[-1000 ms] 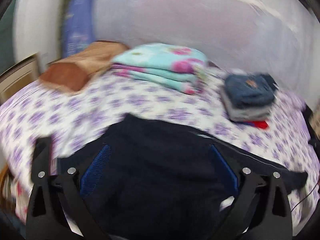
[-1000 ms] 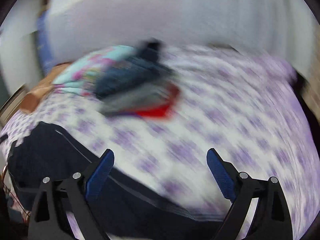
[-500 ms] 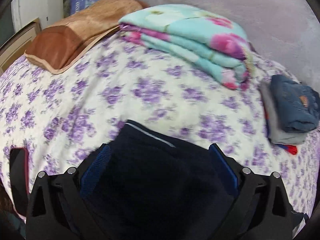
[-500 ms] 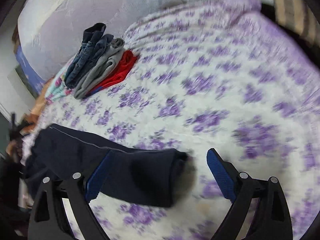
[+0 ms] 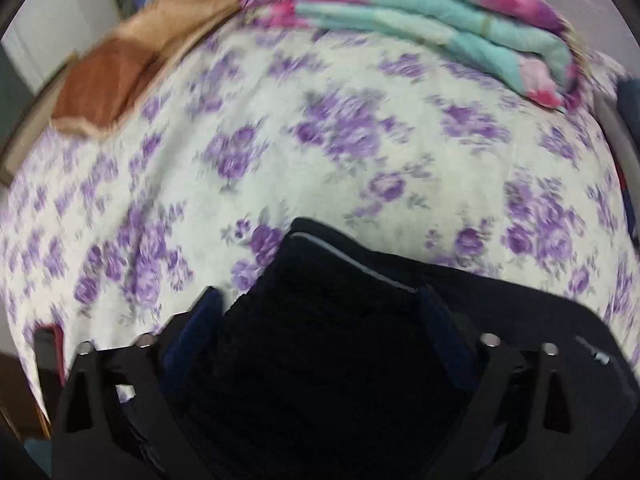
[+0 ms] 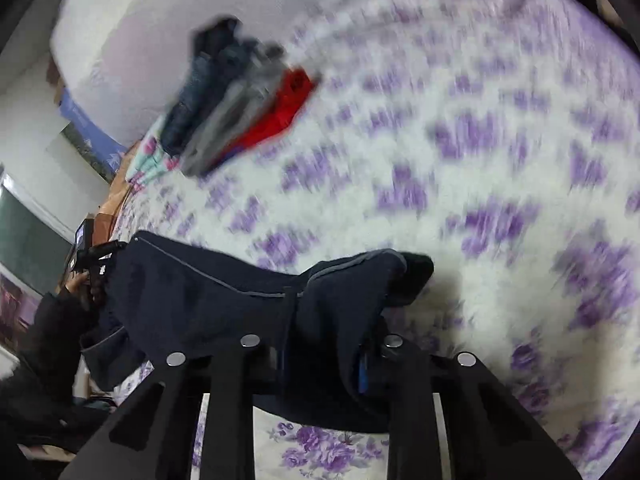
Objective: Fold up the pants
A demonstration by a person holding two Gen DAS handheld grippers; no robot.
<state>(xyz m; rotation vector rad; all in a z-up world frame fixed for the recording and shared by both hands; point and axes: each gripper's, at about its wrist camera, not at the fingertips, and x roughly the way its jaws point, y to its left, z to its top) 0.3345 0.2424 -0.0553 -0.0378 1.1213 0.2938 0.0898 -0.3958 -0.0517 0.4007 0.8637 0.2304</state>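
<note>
The right gripper (image 6: 320,344) is pinched tight on the dark pants (image 6: 208,292), near one end. The left gripper (image 5: 320,320) has its fingers spread wide over the pants (image 5: 320,360). The pants lie on the flowery sheet (image 5: 360,152), well apart from the folded blanket (image 5: 420,12) and clothes pile (image 6: 236,96)

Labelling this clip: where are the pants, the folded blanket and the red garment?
pants (image 6: 208,288): right wrist view, flat middle panel.
blanket (image 5: 432,12): left wrist view, stacked folded edges.
red garment (image 6: 280,116): right wrist view, exposed side of the lowest visible layer.
</note>
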